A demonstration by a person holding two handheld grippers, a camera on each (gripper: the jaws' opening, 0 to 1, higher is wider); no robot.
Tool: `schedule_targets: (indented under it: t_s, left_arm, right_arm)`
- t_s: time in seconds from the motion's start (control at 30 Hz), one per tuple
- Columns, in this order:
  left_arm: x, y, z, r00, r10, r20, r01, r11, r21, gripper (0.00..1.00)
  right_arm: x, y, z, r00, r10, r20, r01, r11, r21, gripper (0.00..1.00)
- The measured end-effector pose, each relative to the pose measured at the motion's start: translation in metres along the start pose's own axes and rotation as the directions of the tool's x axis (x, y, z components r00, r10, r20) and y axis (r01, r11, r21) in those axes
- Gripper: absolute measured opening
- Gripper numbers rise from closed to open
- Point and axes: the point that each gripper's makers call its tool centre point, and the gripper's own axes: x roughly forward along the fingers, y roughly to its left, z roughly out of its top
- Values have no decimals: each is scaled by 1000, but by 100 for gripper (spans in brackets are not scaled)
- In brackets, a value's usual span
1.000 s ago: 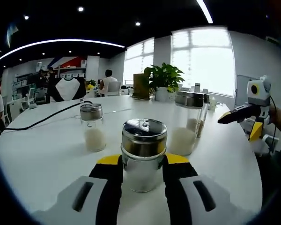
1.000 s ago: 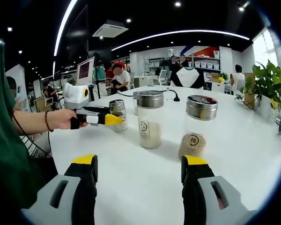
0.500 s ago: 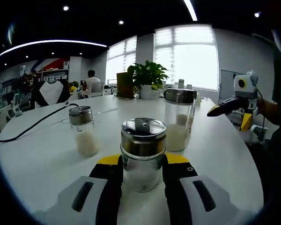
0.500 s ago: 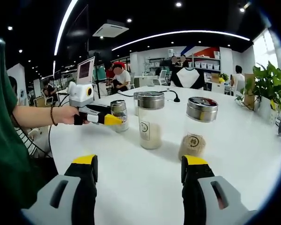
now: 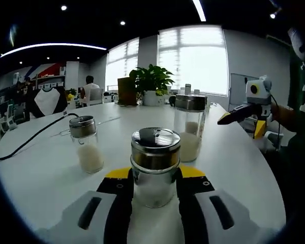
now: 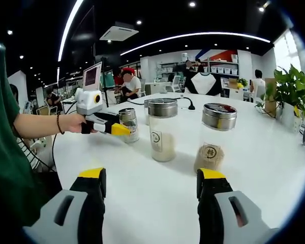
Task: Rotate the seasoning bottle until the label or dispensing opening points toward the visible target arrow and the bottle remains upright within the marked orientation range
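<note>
A glass seasoning bottle (image 5: pixel 155 152) with a perforated metal lid and pale powder stands upright on the white table (image 5: pixel 35 173). My left gripper (image 5: pixel 155 174) is shut on it, a yellow-tipped jaw on each side. In the right gripper view a hand holds that left gripper (image 6: pixel 122 129) at the left, closed on the same bottle (image 6: pixel 128 122). My right gripper (image 6: pixel 152 183) hovers open over bare table with nothing between its jaws. It also shows at the far right of the left gripper view as the right gripper (image 5: pixel 240 123).
A small shaker (image 5: pixel 85 145) stands left of the held bottle and a tall jar (image 5: pixel 189 127) behind it to the right. Two labelled jars (image 6: pixel 162 129) (image 6: pixel 216 137) stand mid-table. A black cable (image 5: pixel 25 142) crosses the left side, and a potted plant (image 5: pixel 151 84) sits at the far edge.
The left gripper view has swung round, so the plant, shaker and tall jar slid leftward while the bottle stayed between the jaws. The right gripper has not moved.
</note>
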Motion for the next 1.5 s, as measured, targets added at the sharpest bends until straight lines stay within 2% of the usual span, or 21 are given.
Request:
schedule_targets:
  t_s: [0.33,0.4,0.47,0.57,0.67,0.77,0.83,0.87,0.93,0.97,1.03,1.07,1.1,1.13,1.17,1.2,1.27,1.3,1.37,1.43,1.5]
  left_arm:
    - [0,0,0,1000,6,9,-6,1000,-5,36]
    - [-2,-2,4,999,11,41,-10,1000,-24,38]
    - [-5,-2,5,998,37,45,-36,999,-18,42]
    - [-9,3,2,993,118,31,-118,993,-5,56]
    - [-14,3,9,983,167,79,-161,984,-78,59]
    - [-22,7,12,963,253,97,-244,965,-97,60]
    - [-25,10,13,949,299,96,-289,951,-110,64]
    - [-28,11,15,935,339,102,-326,937,-128,65]
    - [-29,9,17,921,373,117,-352,921,-164,66]
    - [-27,2,17,926,359,118,-335,925,-180,65]
    - [-27,-1,18,914,384,131,-354,913,-201,66]
    - [-28,2,11,895,437,93,-411,886,-215,66]
    - [-28,3,6,884,462,67,-440,872,-214,67]
    - [-28,5,3,865,498,59,-474,849,-233,67]
    - [-27,5,2,858,511,55,-485,840,-243,67]
    - [-24,3,3,858,509,66,-483,844,-231,68]
    - [-22,6,3,840,537,75,-513,832,-212,71]
    - [-22,7,2,828,556,71,-529,817,-229,73]
    - [-19,5,6,817,570,85,-537,807,-246,73]
    - [-17,5,6,803,592,73,-563,792,-237,71]
    - [-15,5,8,795,602,76,-574,786,-231,73]
  right_arm:
    - [0,0,-4,1000,8,-15,-8,1000,-6,74]
    - [0,0,-3,1000,7,-9,-7,1000,-9,74]
    - [-1,-1,-3,1000,4,-5,-4,1000,-6,74]
    - [-1,-2,-3,1000,1,-6,-1,1000,0,74]
    - [-1,-2,-3,1000,3,-5,-3,1000,-3,74]
    - [0,-1,-4,1000,4,-5,-4,1000,-1,74]
    - [0,-1,-4,1000,4,-4,-4,1000,1,74]
    - [0,-1,-4,1000,5,-4,-5,1000,2,74]
    - [0,1,-6,1000,9,-7,-9,1000,7,74]
    - [1,1,-7,1000,12,-9,-12,1000,10,74]
    - [1,2,-8,1000,14,-13,-14,1000,12,74]
    - [2,3,-9,1000,16,-14,-15,1000,11,74]
    - [2,3,-9,1000,17,-14,-17,1000,11,74]
    - [2,4,-9,1000,18,-13,-18,1000,12,74]
    - [2,4,-9,1000,18,-12,-18,1000,11,74]
    - [2,5,-8,1000,20,-11,-20,1000,10,74]
    - [2,5,-8,1000,21,-8,-21,1000,10,74]
    - [1,5,-7,1000,24,-3,-24,1000,14,74]
    - [1,3,-7,1000,16,-3,-16,1000,16,74]
    - [0,2,-7,1000,10,-3,-10,1000,15,74]
    - [-1,2,-7,1000,8,-1,-8,1000,19,74]
